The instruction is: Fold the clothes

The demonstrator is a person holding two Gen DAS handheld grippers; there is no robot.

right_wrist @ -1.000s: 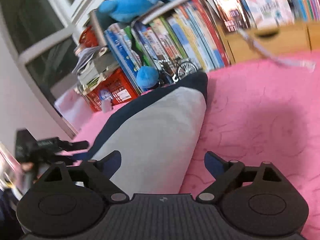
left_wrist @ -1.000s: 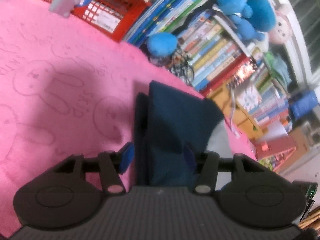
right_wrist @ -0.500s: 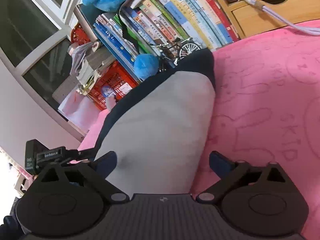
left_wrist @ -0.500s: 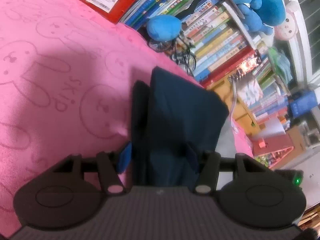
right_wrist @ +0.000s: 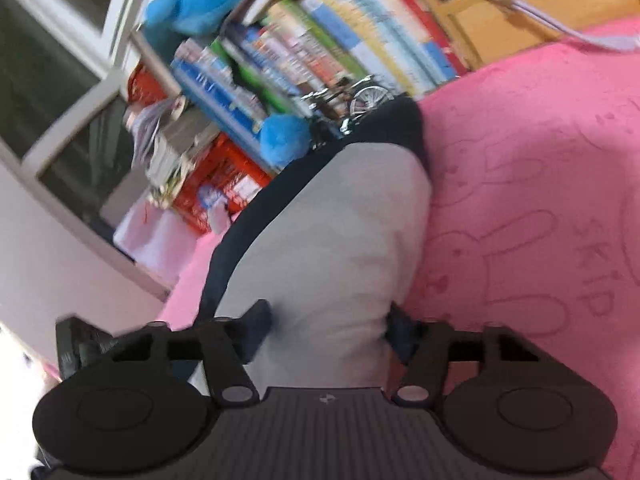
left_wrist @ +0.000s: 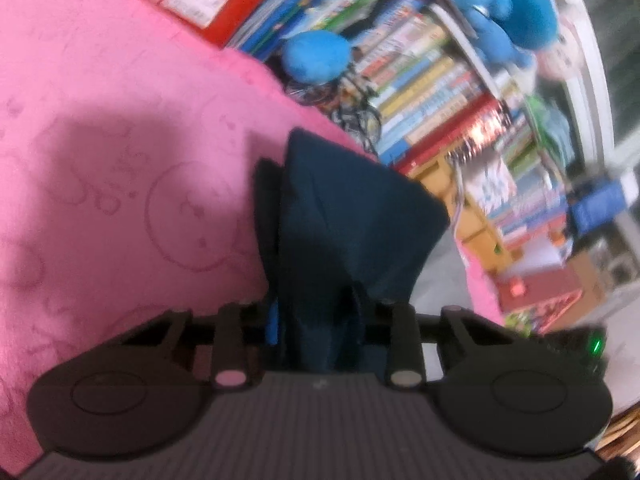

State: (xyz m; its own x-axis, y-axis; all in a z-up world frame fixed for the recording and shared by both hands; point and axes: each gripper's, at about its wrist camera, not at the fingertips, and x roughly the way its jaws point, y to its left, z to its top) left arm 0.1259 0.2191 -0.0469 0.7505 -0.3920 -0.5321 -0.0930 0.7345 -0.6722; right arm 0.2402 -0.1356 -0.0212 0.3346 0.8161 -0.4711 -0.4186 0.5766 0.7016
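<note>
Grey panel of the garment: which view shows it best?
The right wrist view: the grey panel fills the centre, edged in navy, running up from the right gripper. The left wrist view shows mostly navy folds, with only a grey sliver.

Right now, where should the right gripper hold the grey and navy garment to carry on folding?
Grip the garment's near grey edge, where the right gripper already straddles it, coming from the near side along the pink blanket. The cloth narrows there between the fingers; the left gripper holds the navy side.

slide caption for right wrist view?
Right gripper pinching the grey garment over a pink blanket.
</note>
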